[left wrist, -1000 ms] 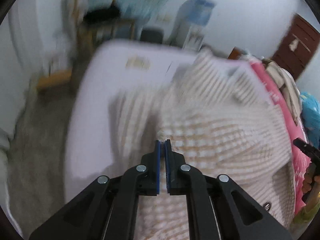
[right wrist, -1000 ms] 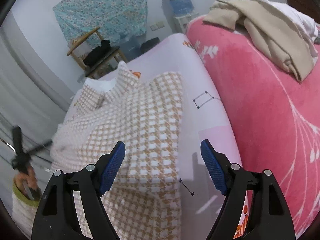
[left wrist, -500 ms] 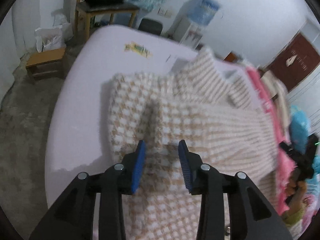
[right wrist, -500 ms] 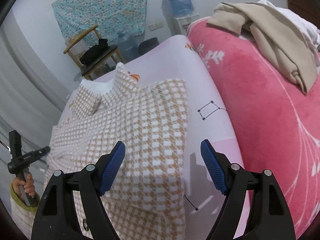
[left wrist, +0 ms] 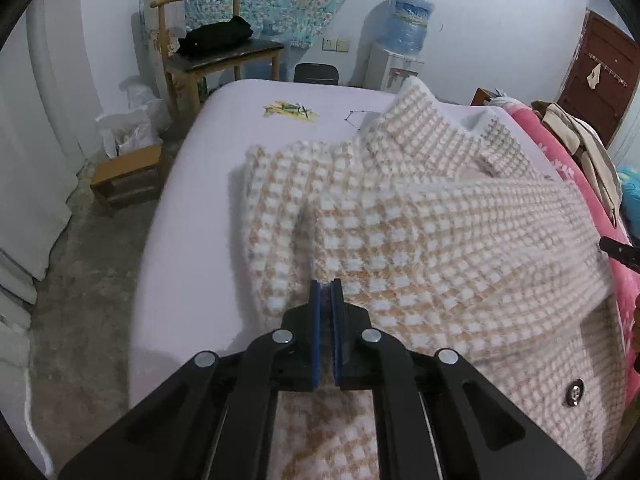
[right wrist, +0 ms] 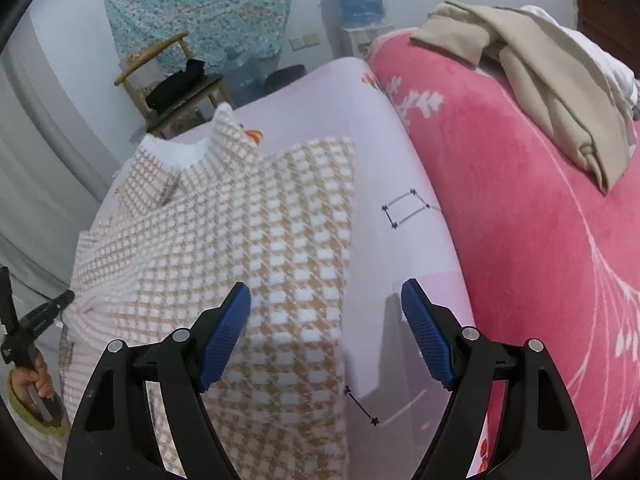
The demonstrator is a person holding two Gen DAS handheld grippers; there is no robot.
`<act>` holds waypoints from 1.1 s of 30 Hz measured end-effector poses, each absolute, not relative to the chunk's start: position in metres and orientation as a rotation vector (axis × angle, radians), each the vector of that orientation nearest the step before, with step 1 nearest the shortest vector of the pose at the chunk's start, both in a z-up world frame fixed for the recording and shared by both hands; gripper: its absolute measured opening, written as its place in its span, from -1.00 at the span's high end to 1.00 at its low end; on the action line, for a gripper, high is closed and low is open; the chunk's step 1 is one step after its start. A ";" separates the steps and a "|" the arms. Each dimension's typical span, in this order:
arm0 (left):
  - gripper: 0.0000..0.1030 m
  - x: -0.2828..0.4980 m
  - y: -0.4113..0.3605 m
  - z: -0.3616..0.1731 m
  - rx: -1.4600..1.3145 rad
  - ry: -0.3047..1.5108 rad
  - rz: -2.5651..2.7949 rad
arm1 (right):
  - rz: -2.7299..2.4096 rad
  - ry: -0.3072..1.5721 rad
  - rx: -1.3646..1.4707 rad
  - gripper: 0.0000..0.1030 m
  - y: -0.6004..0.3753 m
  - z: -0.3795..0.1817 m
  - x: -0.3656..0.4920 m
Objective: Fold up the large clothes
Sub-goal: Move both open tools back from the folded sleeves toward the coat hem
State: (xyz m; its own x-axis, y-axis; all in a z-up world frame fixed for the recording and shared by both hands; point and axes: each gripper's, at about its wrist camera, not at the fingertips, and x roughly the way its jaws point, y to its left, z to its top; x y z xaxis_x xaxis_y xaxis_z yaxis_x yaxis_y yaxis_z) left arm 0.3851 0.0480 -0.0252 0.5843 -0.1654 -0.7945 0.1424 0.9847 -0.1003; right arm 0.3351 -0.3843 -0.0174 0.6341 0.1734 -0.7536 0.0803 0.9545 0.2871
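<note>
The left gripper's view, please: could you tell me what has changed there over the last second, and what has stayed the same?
The left gripper was shut, opened over the checked garment half a second ago, and is now closed again on a raised fold of it. The sleeve part at the left now lies spread on the lilac bed sheet. The right gripper stayed wide open and empty over the garment's right edge.

Light: soft, even, dim indoor.
Shadows: faint beneath the gripper fingers.
Blur: slight motion smear.
Edges: fisheye bending, black vignette.
</note>
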 end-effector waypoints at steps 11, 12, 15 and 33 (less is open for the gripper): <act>0.81 0.371 0.032 0.025 -0.018 0.755 -0.239 | 0.072 0.791 0.243 0.22 -0.365 0.021 0.344; 0.81 0.375 0.024 0.021 -0.005 0.774 -0.255 | 0.082 0.802 0.223 0.27 -0.356 0.021 0.352; 0.81 0.396 0.004 -0.012 0.049 0.881 -0.231 | 0.098 0.871 0.189 0.42 -0.334 0.007 0.379; 0.80 0.401 0.020 -0.027 -0.014 0.892 -0.228 | -0.047 0.941 0.179 0.40 -0.342 0.003 0.411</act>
